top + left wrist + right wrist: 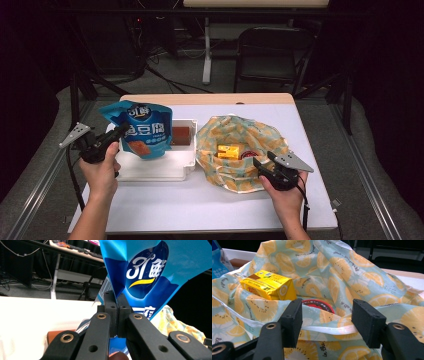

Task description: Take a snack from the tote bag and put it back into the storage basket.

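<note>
Blue snack pouch [141, 131] hangs above the white tray [165, 170], pinched at its edge by the left gripper [118, 131], jaws pressed together on the glossy film. Right gripper [261, 165] rests at the near rim of the fruit-print cloth bag [235, 131] — jaws spread, the hem lying between them. Judgement: keep that rim held low and wide, carry the pouch across level, lower it beside the yellow carton [227, 150] — crinkly film slips easily.

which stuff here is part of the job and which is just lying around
In the job:
- blue snack bag, pinched in the left tool
- fruit-print bag, its rim between the right tool jaws
- yellow carton and red lid inside it
- white tray

Lying about:
- folding chair
</note>
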A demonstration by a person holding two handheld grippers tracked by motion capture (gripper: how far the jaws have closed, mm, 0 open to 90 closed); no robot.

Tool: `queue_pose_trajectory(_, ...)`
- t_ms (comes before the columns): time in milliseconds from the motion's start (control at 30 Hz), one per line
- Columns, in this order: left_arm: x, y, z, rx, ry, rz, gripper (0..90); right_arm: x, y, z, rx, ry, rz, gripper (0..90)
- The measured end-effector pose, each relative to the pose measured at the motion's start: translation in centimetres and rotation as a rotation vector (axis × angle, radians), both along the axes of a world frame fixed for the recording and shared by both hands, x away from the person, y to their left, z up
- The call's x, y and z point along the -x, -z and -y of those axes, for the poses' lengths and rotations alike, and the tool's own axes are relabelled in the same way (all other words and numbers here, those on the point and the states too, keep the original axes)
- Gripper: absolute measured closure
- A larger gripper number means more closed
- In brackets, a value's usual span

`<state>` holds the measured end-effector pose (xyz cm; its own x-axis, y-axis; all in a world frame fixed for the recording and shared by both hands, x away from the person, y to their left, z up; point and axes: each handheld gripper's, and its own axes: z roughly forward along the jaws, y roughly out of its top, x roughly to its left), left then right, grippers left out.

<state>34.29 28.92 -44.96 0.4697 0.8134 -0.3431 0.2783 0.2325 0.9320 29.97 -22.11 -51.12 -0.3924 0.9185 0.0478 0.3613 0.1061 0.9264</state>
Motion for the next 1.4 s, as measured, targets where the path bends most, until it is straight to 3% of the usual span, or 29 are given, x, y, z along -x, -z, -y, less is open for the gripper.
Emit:
queue_pose_trajectory(400, -0.3, 2.0, -2.1, -0.019, -0.014, -0.009, 90.0, 0.2, 0.0, 0.5, -0.021, 0.007, 0.004, 42.1)
queue_pose_trajectory(667, -0.8, 3.6, -3.9, 0.013, -0.012, -0.028, 90.0, 0.2, -0.1, 0.0, -0.022, 0.019, 0.012, 41.7)
queue_pose_trajectory(1000, -1.3, 3.8, -4.7, 0.015, -0.017, -0.031, 90.0, 0.5, 0.1, -1.4, 0.005, -0.021, 0.013, 41.5)
queue_pose_trajectory(1100, -1.3, 4.1, -4.8, 0.006, -0.029, -0.032, 90.0, 0.6, 0.2, -1.2, -0.002, -0.022, 0.009, 41.4)
queue_pose_trajectory(1200, -1.5, 4.3, -5.2, 0.032, -0.014, -0.041, 90.0, 0.7, 0.1, -0.7, -0.007, -0.017, 0.015, 41.4)
queue_pose_trajectory(1400, -1.8, 4.0, -5.2, 0.017, -0.005, -0.042, 90.0, 0.8, -0.3, 0.2, -0.03, 0.007, 0.026, 41.5)
